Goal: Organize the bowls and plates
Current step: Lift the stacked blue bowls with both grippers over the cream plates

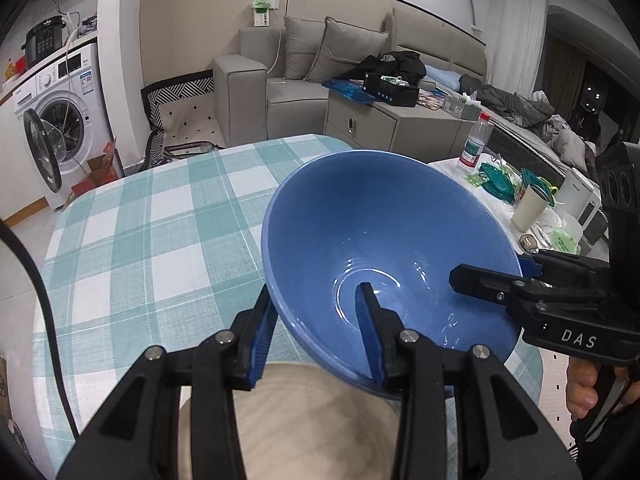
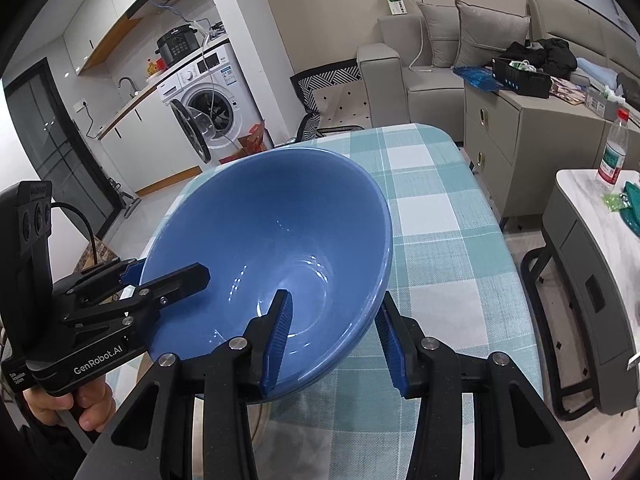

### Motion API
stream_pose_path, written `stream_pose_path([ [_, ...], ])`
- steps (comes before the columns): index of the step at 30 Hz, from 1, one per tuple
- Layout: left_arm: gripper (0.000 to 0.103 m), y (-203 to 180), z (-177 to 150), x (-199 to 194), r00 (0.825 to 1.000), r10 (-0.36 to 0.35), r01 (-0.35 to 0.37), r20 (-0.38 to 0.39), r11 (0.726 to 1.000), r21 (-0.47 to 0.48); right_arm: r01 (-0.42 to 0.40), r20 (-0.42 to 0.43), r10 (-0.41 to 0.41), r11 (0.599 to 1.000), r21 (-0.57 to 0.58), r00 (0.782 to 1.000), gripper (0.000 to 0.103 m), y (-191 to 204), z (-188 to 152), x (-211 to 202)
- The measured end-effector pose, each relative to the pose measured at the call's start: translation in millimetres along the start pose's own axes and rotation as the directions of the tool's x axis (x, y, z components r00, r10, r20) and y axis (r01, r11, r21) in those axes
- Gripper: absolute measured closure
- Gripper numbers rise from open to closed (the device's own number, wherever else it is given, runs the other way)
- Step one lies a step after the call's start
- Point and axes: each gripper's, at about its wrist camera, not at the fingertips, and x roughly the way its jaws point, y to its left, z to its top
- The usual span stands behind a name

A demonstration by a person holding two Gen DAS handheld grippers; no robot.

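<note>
Between the fingers of both grippers hangs one big blue bowl (image 1: pixel 384 248), tilted and held over the checked tabletop (image 1: pixel 152 232) without touching it. The left gripper (image 1: pixel 316 344) has the near-left part of the rim pinched: one blue-padded finger lies inside the bowl, against the inner wall near the bottom, and the other presses the outer wall from below. The right gripper (image 2: pixel 334 344) does the same on the opposite side of the rim, one finger inside and one outside. Both sets of fingers stand fairly narrow, closed on the bowl's wall, and nothing else is in them. Each gripper also shows in the other's view, clamped over the rim from the side, with a hand (image 2: pixel 60 400) on its handle.

Below the bowl, just under the left fingers, sits a pale round wooden-looking surface (image 1: pixel 320 420); I cannot tell what it is.

As for progress, I judge the work is in mid-carry: this bowl is lifted but not set anywhere. No plates or other bowls, and no stack or rack, show in either view, so what is already sorted cannot be told.
</note>
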Motion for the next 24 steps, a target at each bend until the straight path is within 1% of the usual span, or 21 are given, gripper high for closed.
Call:
stream_pose_path([
  [8,0.065,9,-7,-24,1.0,0.023,-0.023,0.021,1.0,-0.014,-0.023,0.01,0.023,0.999,-0.034,1.0,0.059,23,0,-12],
  [24,0.064,34,-36,-60,0.996,0.091,-0.089,0.02,0.994,-0.067,-0.079,-0.023,0.077,0.99,-0.115,0.997,0.059,71,-12,-15],
])
